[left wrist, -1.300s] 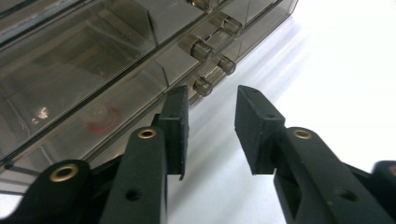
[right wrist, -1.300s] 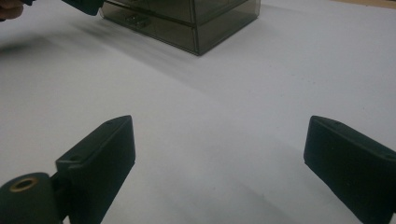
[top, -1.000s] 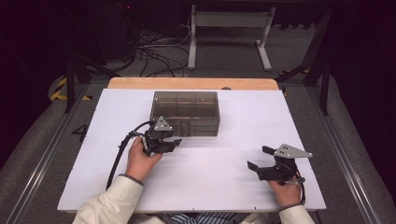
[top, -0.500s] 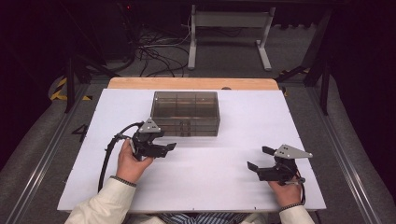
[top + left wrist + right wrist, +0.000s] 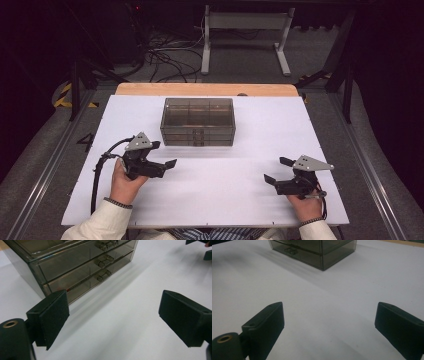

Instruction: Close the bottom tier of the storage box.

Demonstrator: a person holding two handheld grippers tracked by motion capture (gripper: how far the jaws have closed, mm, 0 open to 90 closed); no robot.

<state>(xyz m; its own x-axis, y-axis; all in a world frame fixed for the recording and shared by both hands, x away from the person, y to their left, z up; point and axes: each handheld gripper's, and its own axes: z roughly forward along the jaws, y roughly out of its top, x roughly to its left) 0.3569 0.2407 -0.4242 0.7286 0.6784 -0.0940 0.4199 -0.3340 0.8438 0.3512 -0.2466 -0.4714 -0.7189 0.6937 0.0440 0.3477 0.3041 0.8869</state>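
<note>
From the high view, your left gripper (image 5: 165,159) sits ahead of your left hand (image 5: 126,181), its jaws aimed toward the right side of the table and a little away from you. The drawer box (image 5: 198,121) stands just beyond and to the right of those jaws, apart from them. Its long axis runs across the table, left to right, and its drawer fronts face you. The jaws have just been opening and now stand spread wide with nothing between them but bare white table (image 5: 220,200). Your right gripper (image 5: 275,171) lies well off to the right, jaws pointing left toward the middle of the table, also spread and empty; the box is far ahead of it and to its left.

In the left gripper view, your two black pads (image 5: 53,315) stand far apart at either side, with only white tabletop between them. The box (image 5: 75,267) rises up and to the left of the jaws, close to the left pad but not touching it. Its stacked drawers, with small handles (image 5: 103,262) at their middle, run diagonally away to the upper right.

In the right gripper view, your pads (image 5: 270,320) are again wide apart over bare table, gripping nothing. The box (image 5: 317,250) stands well ahead, a corner turned toward you.
</note>
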